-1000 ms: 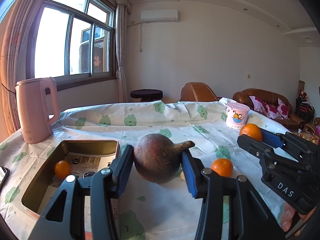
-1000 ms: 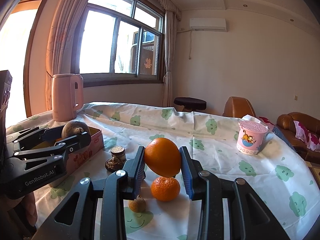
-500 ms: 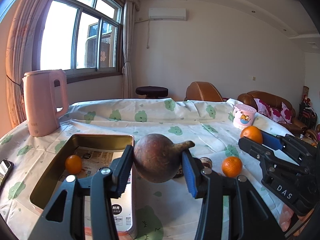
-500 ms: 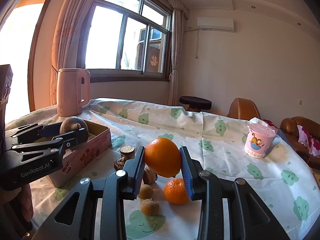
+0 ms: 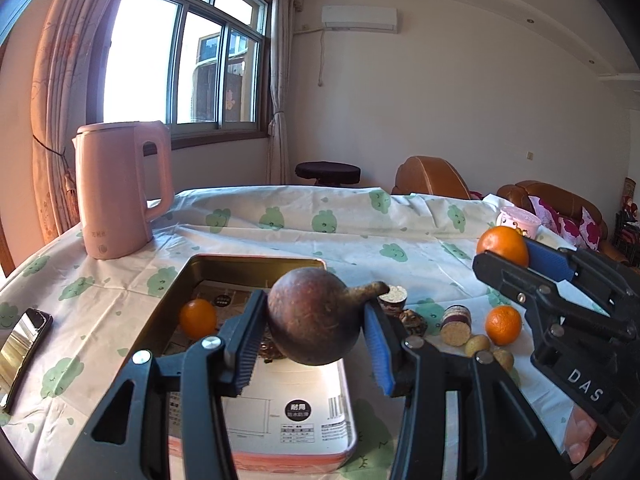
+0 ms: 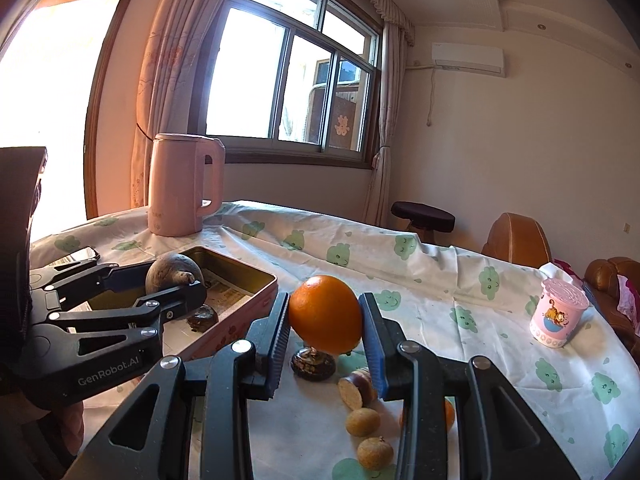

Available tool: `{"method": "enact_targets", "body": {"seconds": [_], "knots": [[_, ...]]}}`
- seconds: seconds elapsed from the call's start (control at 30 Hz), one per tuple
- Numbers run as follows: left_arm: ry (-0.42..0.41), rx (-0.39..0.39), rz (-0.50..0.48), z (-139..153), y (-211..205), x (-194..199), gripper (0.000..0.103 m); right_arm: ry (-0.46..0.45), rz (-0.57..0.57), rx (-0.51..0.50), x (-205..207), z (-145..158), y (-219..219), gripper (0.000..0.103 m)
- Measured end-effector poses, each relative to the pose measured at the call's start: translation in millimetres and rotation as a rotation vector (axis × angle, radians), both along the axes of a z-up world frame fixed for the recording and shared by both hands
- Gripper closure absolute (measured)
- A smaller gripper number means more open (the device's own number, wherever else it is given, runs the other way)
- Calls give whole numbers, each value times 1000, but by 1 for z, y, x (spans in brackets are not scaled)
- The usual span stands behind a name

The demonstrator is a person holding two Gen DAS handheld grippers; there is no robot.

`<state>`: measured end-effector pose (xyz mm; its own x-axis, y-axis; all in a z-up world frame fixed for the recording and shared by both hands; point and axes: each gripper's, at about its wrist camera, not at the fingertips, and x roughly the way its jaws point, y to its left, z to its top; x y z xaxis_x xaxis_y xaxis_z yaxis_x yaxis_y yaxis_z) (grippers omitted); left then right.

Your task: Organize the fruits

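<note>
Worktop (image 5: 360, 236) carries a white cloth printed with green figures. Left gripper (image 5: 316, 336) is clenched on a dark brown round fruit (image 5: 312, 316) with a stubby stem pointing right; the fruit is held in the air above the near part of a shallow metal tin (image 5: 256, 260). The tin's floor is lined with printed paper, and a small orange (image 5: 197, 317) lies inside it toward its left wall. A dark item also lies in the tin below the held fruit, partly hidden by the left finger.

Right gripper (image 6: 325, 322) is clenched on a large orange (image 6: 325, 319), held above the cloth to the right of the tin, clear of its rim. On the cloth beneath and beside it, seen from the right wrist view: a dark glossy round item (image 6: 313, 364), a cut purple-skinned piece (image 6: 356, 388) with pale flesh, two small tan round fruits (image 6: 362, 422), and a loose orange (image 5: 503, 325) lying partly behind the right finger. A second cut piece (image 5: 393, 295) stands near the tin's right rim.

Pink kettle (image 5: 120, 192) stands at the far left of the worktop, beyond the tin. A phone (image 5: 24, 336) lies at the left edge. A pink cup (image 6: 558, 314) with a cartoon print stands well apart at the right.
</note>
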<state>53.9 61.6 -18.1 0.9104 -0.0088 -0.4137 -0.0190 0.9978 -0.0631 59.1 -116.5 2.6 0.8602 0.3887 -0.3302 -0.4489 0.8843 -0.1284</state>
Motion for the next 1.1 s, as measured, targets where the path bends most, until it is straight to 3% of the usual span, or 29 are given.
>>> {"method": "enact_targets", "body": {"seconds": [0.5,1.1], "knots": [[85,-35,118,-9,70,7,54,76,135,-7,20,-3,66,67],[156,-34,108,-18,74,19,54,198,185,-52,32,-32,99,67]]}}
